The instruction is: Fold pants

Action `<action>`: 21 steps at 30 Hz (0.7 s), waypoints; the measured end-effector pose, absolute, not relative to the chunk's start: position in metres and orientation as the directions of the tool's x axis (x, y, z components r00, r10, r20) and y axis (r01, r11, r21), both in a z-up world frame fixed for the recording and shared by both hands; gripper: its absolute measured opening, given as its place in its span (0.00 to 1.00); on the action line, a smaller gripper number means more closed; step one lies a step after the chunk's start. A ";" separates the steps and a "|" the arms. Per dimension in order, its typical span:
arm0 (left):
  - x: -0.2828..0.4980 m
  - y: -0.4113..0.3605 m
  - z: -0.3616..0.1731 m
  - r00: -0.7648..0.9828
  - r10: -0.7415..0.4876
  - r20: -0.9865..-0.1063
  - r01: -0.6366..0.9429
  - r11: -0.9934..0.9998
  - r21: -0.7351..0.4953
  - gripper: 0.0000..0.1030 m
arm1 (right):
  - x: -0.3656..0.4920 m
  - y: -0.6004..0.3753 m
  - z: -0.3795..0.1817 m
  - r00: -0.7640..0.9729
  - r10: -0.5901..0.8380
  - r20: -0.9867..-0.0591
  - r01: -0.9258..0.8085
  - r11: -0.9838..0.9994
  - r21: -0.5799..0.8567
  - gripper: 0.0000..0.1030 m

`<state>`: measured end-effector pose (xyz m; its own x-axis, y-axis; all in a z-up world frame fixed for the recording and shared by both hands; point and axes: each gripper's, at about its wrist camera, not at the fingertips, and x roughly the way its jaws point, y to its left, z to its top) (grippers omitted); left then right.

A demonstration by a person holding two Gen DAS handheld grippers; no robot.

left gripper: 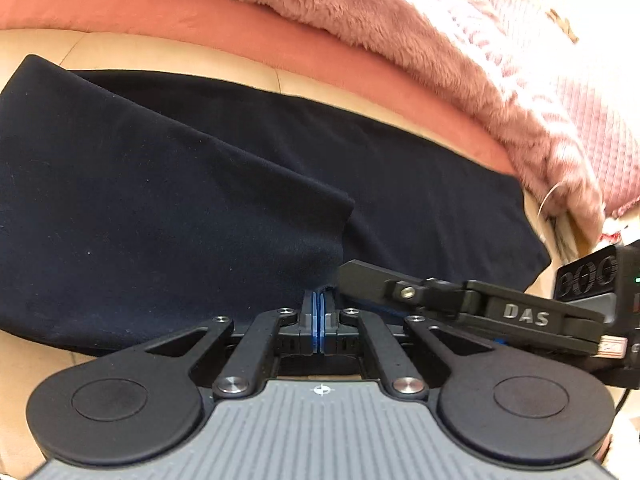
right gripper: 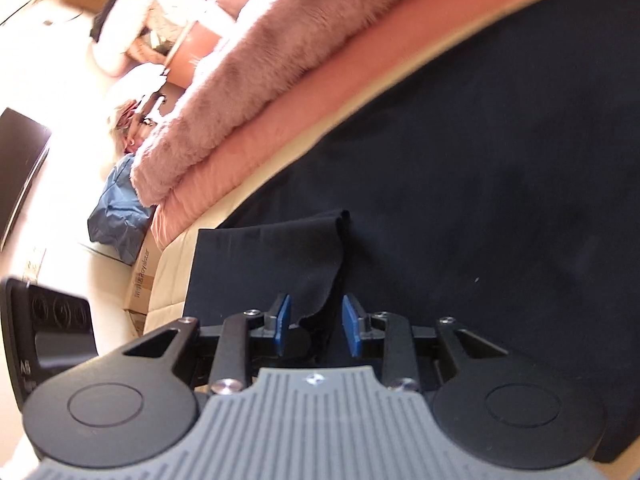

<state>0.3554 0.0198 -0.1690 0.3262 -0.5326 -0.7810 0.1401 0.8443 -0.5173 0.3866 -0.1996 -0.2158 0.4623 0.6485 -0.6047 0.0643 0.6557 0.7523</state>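
Left wrist view: the left gripper (left gripper: 319, 312) has its blue pads pressed together, and the near edge of the pants (left gripper: 168, 216) runs right up to them; whether a thin bit of cloth is pinched between the pads cannot be told. The dark navy pants lie spread across a beige cushioned surface (left gripper: 52, 50), one layer folded over another, its folded edge running diagonally down towards the gripper. Just to the right, the right gripper (left gripper: 352, 270) reaches in over the fabric, its black finger lying beside the left one. Behind the pants sit a salmon-coloured cover (left gripper: 200, 16) and a fluffy pink blanket (left gripper: 360, 8). In the right wrist view, the right gripper (right gripper: 316, 320) stands with its blue pads (right gripper: 283, 316) apart, and a loose corner of the pants (right gripper: 480, 160) hangs in the gap between them, touching neither pad clearly. The rest of the pants fills the right side of this view. A blue bag (right gripper: 116, 216) and a cardboard box (right gripper: 142, 280) sit on the floor to the left.
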 end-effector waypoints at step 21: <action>0.314 0.089 -0.102 0.599 -0.397 -0.696 0.096 0.898 -0.429 0.35 | 0.412 -0.183 -0.159 0.519 0.652 -0.553 -0.038 0.664 0.747 0.00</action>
